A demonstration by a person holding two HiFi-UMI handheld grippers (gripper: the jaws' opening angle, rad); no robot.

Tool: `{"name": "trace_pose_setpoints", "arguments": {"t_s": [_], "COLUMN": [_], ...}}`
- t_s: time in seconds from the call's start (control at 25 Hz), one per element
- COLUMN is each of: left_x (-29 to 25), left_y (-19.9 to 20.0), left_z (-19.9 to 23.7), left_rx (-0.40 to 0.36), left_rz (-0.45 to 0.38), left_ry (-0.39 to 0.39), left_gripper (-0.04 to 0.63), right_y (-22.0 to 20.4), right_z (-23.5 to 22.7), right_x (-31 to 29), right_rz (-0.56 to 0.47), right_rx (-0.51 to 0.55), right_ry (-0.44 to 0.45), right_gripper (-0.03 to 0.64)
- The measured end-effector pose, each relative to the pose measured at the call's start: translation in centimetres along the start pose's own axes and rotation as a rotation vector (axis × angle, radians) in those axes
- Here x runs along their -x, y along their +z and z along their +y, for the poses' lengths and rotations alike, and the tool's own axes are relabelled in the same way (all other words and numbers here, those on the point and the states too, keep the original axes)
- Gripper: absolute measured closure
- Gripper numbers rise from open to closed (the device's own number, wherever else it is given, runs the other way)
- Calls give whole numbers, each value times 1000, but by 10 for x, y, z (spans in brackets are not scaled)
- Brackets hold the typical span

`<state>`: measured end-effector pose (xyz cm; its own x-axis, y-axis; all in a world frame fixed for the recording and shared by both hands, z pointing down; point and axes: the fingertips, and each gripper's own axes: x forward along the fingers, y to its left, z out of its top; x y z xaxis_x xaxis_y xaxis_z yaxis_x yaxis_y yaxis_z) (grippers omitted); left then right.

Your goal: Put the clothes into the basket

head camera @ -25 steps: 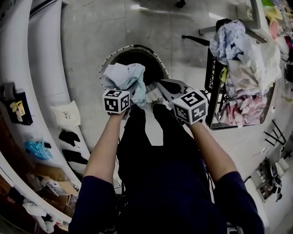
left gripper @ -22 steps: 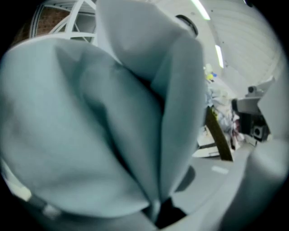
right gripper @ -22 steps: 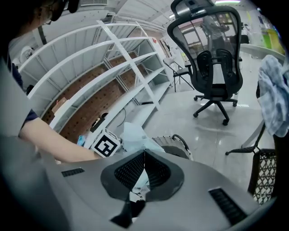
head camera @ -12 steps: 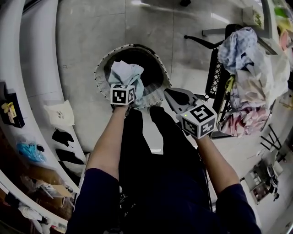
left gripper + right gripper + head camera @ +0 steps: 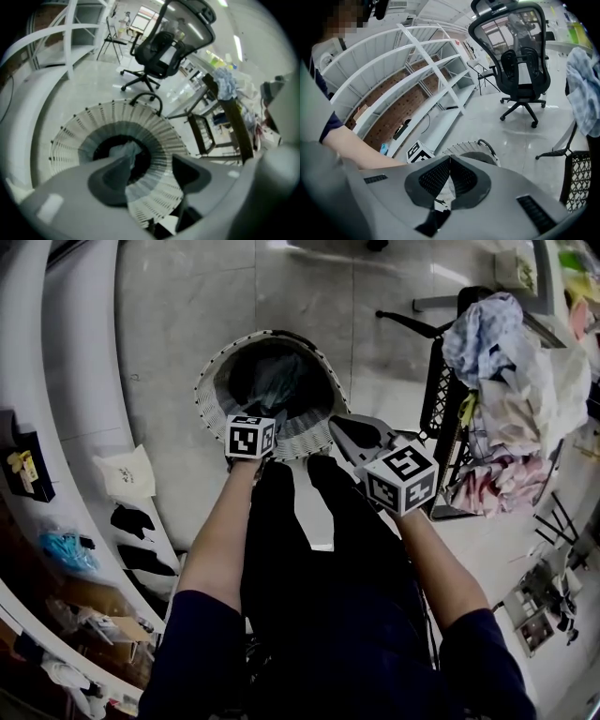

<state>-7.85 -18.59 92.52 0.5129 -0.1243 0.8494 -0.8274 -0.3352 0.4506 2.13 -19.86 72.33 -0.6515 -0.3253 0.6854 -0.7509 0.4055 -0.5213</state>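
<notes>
A round white slatted basket (image 5: pixel 309 434) stands on the floor in front of me. A light-blue cloth (image 5: pixel 124 153) lies loose in its dark bottom, dimly visible in the head view (image 5: pixel 275 388). My left gripper (image 5: pixel 150 171) hovers over the basket's near rim (image 5: pixel 157 140). Its jaws are opening and stand wide apart, with nothing between them. Its marker cube (image 5: pixel 250 437) hides the jaws in the head view. My right gripper (image 5: pixel 450 160) hangs to the right of the basket (image 5: pixel 468 149), shut and empty.
A black wire rack (image 5: pixel 439 399) at the right holds a heap of mixed clothes (image 5: pixel 511 348). A black office chair (image 5: pixel 164 47) stands beyond the basket. Curved white shelving (image 5: pixel 84 381) runs along the left. The person's dark trousers are under my arms.
The left gripper came down to the basket's rim with the light-blue cloth, then opened. The cloth dropped into the basket. The right gripper stayed put.
</notes>
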Motion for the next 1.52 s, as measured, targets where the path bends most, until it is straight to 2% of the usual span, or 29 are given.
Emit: {"name": "trace_pose_setpoints", "arguments": {"t_s": [0.08,0.2,0.32,0.44,0.56,0.8,1.0,1.28,1.52], "left_x": [16,48,89,133,185,314,387,460,517], "left_y": [6,22,39,49,55,71,93,133,150], "left_z": [-4,-15,-30,-50,-82,-154,-181,-197,-223], "left_rx": [1,-15,-43,-96,-158,-312,-353,-420,-494], "left_rz": [-23,-88,-165,-212,-265,-434,-563,-727,-828], "left_ry": [-4,-26,-59,-89,-150,-254,-295,-249,-201], "left_gripper": [319,371,506,591,592,594,594,594,593], "right_y": [9,27,42,53,62,89,113,158,192], "right_z": [7,19,32,48,69,124,162,215,249], "right_x": [2,9,18,28,45,103,140,182,220], "right_rz": [-12,-45,-73,-102,-145,-279,-376,-487,-570], "right_rx": [3,13,20,27,26,56,119,226,306], "right_ry": [2,5,7,6,17,56,49,90,157], "right_gripper": [611,611,611,611,611,611,611,611,611]}}
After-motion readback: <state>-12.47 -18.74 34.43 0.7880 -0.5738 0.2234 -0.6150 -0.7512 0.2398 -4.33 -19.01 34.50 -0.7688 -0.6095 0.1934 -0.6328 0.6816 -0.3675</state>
